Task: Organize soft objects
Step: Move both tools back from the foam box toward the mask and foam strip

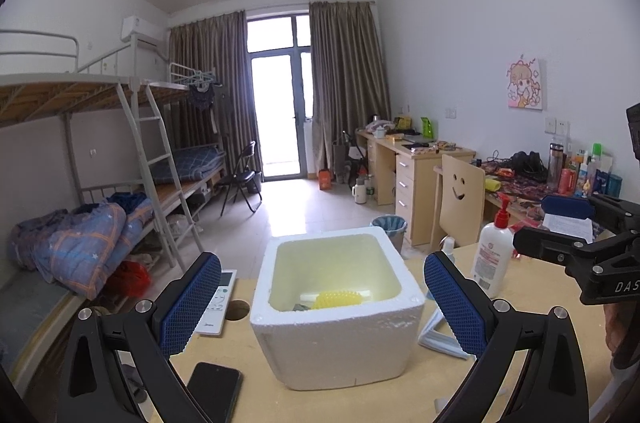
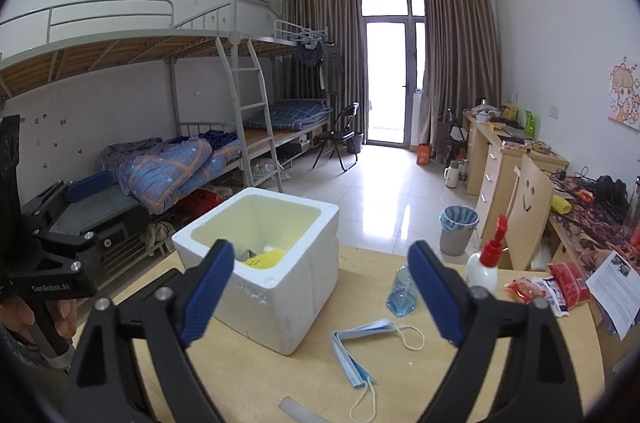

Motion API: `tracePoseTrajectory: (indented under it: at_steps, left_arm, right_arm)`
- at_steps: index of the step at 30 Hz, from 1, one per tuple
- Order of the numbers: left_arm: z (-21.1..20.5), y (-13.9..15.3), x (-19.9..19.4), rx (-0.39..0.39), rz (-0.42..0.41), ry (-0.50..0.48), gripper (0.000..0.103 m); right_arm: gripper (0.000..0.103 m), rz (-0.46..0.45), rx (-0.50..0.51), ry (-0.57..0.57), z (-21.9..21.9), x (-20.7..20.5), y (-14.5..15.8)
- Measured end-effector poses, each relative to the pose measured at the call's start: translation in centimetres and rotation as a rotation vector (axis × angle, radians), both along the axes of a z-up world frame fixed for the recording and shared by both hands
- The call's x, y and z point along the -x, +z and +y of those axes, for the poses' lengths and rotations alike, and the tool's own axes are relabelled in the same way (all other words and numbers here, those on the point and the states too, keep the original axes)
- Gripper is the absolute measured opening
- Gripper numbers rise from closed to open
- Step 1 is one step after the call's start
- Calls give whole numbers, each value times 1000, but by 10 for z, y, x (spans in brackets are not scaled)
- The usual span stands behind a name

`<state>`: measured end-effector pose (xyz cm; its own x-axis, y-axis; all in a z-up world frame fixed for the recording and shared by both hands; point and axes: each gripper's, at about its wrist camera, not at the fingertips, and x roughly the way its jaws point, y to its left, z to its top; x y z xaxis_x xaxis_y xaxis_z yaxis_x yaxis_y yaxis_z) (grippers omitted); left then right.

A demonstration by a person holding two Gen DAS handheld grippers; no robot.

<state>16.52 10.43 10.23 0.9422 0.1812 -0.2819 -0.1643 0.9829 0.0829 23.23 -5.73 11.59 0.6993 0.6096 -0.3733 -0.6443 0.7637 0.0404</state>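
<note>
A white foam box [image 1: 336, 307] stands on the wooden table [image 2: 320, 383] with a yellow spiky ball [image 1: 338, 299] lying at its bottom. The left gripper [image 1: 320, 307] is spread wide, its blue pads either side of the box but not touching it. The right gripper [image 2: 320, 291] also gapes wide, empty. A blue face mask [image 2: 360, 347] lies flat on the table just right of the box (near a pump bottle [image 2: 486, 259]) — untouched.
</note>
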Motion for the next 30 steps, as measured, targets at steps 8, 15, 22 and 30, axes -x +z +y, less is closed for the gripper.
tracePoseTrajectory:
  at_steps: [8,15,22,30]
  left_arm:
    - [-13,0,14,16,-13,-17,102]
    - [-21,-11,24,40,-7,-86,102]
    - [-27,-33,26,45,37,-175,102]
    - [-37,-59,27,37,54,-248,102]
  right_arm:
    - [99,-2,15,-12,-14,7,-4]
    - [99,-35,46,-11,-24,20,-10]
    - [99,-6,69,3,-34,16,-23]
    - [99,41,67,11,-43,10,-43]
